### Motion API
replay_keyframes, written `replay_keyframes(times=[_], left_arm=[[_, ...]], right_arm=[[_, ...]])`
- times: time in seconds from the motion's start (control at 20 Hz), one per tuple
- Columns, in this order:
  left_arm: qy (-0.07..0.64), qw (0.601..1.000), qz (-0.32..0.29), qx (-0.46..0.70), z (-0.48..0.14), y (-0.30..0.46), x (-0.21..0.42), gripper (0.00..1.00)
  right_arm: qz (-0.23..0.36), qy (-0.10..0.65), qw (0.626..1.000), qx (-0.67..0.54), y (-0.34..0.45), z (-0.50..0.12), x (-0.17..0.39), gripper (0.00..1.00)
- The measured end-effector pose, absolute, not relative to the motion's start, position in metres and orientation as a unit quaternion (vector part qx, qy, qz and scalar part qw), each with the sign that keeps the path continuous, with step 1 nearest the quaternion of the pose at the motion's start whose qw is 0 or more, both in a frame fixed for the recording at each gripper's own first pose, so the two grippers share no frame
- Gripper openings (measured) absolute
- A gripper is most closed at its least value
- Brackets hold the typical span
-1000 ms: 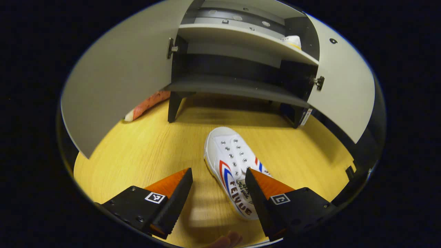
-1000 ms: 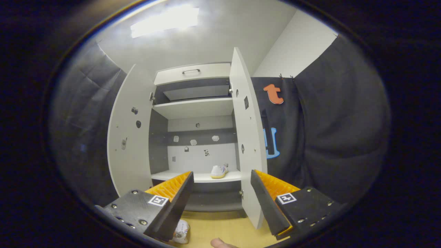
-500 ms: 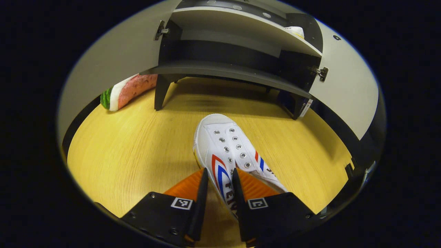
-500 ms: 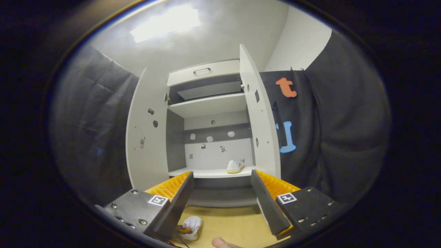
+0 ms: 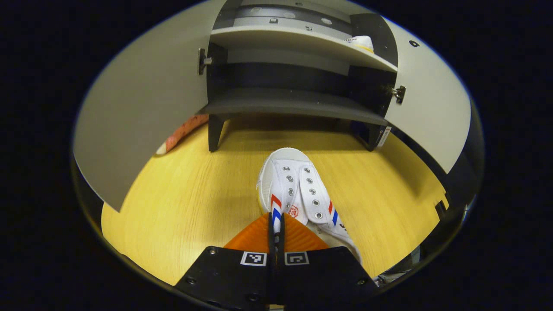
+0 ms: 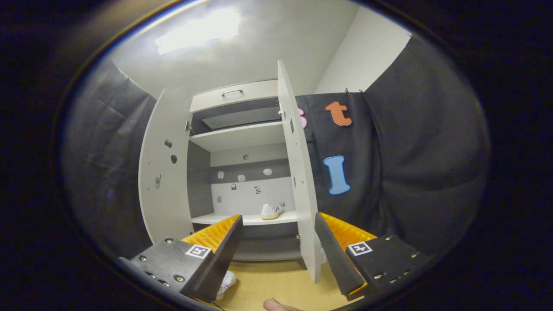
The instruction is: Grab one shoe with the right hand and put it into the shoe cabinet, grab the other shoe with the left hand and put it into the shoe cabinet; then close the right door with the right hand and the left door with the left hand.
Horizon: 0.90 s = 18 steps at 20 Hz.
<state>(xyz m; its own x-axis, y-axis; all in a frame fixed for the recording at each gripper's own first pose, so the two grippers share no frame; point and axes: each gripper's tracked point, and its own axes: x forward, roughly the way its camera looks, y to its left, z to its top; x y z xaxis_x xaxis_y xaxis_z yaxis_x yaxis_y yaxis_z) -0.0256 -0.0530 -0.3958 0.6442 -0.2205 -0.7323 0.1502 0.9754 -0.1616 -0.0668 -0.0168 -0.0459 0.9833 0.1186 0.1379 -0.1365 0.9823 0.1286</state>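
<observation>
A white shoe (image 5: 296,190) with red and blue stripes lies toe-first toward the open shoe cabinet (image 5: 293,103) on the wooden floor. My left gripper (image 5: 275,220) is shut on the shoe's left side wall near the heel. The other white shoe (image 5: 361,42) rests on the cabinet's pale shelf at the right. In the right gripper view, my right gripper (image 6: 276,235) hangs open with nothing between its fingers, facing the cabinet from farther back. There the shelved shoe (image 6: 271,211) sits beside the open right door (image 6: 299,181), and the floor shoe (image 6: 226,281) peeks out below the left finger.
Both doors stand wide open: the left door (image 5: 142,112) and the right door (image 5: 432,112). A watermelon-slice object (image 5: 183,131) lies on the floor behind the left door. A dark lower shelf (image 5: 293,108) sits under the pale one. A fingertip (image 6: 276,306) shows at the bottom edge.
My left gripper moved onto the shoe and went from open to shut on its side wall. The right gripper stayed open and its view swung slightly across the cabinet.
</observation>
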Motion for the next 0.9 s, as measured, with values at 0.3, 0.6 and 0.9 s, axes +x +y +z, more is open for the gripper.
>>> replay_keyframes(times=[0.3, 0.6, 0.9], left_arm=[[0.336, 0.934, -0.112, -0.041, -0.297, -0.060, -0.012, 0.01], [0.253, 0.960, -0.118, -0.040, -0.183, -0.060, 0.016, 0.01], [0.188, 0.977, -0.099, -0.024, -0.087, -0.050, 0.056, 0.00]], right_arm=[[0.054, -0.052, 0.994, 0.074, -0.027, -0.057, -0.063, 0.99], [0.068, -0.070, 0.994, 0.057, -0.022, -0.045, -0.078, 0.99], [0.070, -0.072, 0.992, 0.072, -0.025, -0.046, -0.083, 0.99]])
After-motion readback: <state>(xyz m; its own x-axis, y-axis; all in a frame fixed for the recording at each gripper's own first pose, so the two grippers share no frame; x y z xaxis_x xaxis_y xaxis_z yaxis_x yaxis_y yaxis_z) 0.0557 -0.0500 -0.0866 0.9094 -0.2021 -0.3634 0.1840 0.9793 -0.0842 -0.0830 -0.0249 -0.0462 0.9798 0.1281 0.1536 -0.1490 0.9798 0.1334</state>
